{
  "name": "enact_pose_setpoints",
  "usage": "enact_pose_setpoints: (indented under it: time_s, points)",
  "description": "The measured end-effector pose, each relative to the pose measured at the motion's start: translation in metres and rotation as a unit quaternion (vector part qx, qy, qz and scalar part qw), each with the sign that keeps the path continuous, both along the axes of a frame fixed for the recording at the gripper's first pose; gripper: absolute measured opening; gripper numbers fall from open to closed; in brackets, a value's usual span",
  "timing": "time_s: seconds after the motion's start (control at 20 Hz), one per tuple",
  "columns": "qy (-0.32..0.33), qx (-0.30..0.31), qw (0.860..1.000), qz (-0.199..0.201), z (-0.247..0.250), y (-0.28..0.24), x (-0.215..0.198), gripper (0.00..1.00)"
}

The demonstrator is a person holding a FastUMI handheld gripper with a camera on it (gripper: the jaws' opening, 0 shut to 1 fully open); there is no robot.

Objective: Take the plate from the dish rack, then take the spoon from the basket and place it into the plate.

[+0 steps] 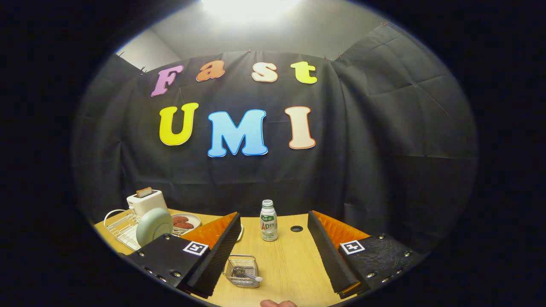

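A pale green plate stands on edge in the white wire dish rack at the far left of the wooden table, beyond my left finger. A small wire basket sits between my fingers, close to the left one, with the spoon lying in it. My gripper hangs open above the table with nothing between its black, orange-backed fingers.
A white toaster with a slice of toast stands behind the rack. A small plate with reddish food lies beside it. A white bottle with a green label stands ahead between the fingers. A dark hole marks the tabletop.
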State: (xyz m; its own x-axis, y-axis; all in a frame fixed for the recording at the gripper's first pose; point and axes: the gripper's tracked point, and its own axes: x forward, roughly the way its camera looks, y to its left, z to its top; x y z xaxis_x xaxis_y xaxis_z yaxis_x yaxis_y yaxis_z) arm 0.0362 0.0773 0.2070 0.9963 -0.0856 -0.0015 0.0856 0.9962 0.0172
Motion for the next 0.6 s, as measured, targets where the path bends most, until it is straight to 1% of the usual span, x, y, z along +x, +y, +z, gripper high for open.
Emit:
enact_pose_setpoints:
  time_s: [0.15,0.35,0.45,0.6]
  points:
    - [0.003,-0.017,1.0,0.006,0.017,0.038,0.006,0.97]
    - [0.0,-0.024,0.999,0.047,0.037,0.097,0.014,0.97]
    - [0.008,0.001,0.997,0.072,0.041,0.129,0.016,0.97]
    - [0.02,0.018,0.996,0.089,0.042,0.16,0.021,0.97]
